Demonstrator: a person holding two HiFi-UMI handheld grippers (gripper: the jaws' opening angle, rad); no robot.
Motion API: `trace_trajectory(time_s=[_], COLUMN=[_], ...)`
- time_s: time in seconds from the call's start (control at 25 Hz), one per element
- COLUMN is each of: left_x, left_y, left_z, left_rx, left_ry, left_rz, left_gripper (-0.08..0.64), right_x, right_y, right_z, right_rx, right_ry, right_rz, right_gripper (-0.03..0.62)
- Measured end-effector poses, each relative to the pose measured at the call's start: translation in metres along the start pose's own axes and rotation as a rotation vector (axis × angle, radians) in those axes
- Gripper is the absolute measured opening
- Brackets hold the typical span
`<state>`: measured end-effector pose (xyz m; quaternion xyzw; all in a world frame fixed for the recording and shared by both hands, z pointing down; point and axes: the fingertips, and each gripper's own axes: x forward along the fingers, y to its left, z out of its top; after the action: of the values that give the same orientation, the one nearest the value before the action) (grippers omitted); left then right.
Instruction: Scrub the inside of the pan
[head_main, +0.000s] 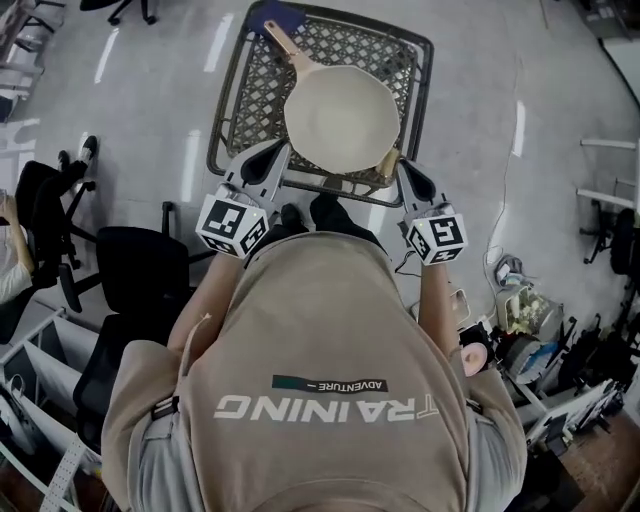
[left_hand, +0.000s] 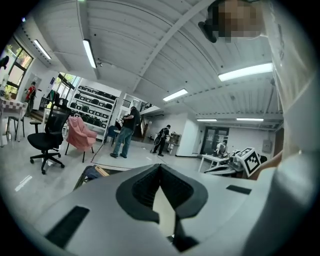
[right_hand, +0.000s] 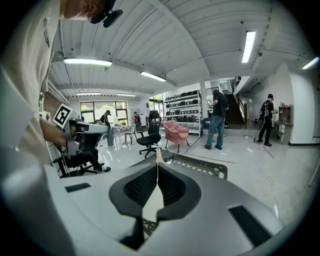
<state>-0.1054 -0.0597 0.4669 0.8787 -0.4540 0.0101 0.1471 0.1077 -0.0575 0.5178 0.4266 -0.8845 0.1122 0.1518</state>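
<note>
A cream pan (head_main: 340, 115) with a tan handle (head_main: 290, 45) lies on a dark metal mesh table (head_main: 255, 100) in the head view. My left gripper (head_main: 280, 152) sits at the pan's near-left rim with its jaws together and nothing seen between them; in its own view (left_hand: 160, 167) the cream pan (left_hand: 165, 215) shows below the tips. My right gripper (head_main: 398, 165) is at the near-right rim, shut, with a thin brown scrub pad (head_main: 387, 164) sticking out of its tips against the rim. In the right gripper view (right_hand: 157, 162) the jaws meet over the pan (right_hand: 152, 205).
A blue object (head_main: 283, 15) lies at the table's far corner by the handle end. Black office chairs (head_main: 130, 265) stand to the left. Cluttered shelves (head_main: 520, 320) are on the right. People (left_hand: 126, 132) stand far off in the room.
</note>
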Motion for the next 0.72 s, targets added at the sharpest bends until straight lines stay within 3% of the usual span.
trace_trajectory(time_s=[0.24,0.4,0.56,0.72], left_x=[0.059,0.094,0.117,0.129], left_y=[-0.003,-0.002,0.010,0.020], left_z=[0.013,0.024,0.027,0.028], left_rx=[0.036,0.046,0.004,-0.006], left_ry=[0.055,0.086,0.108,0.115], left_rz=[-0.019,-0.017,0.011,0.031], left_gripper=[0.018,0.018,0.018,0.017], right_x=[0.026,0.046,0.063,0.077], right_y=[-0.061,-0.089,-0.096,-0.096], right_z=[-0.042,-0.109,-0.166,-0.214], right_rx=[0.055,0.107,0.155,0.271], right_ry=[0.070,0.211,0.354,0.488], right_rz=[-0.021,-0.026,0.016,0.016], right_gripper=[0.021,0.102,0.111,0.176])
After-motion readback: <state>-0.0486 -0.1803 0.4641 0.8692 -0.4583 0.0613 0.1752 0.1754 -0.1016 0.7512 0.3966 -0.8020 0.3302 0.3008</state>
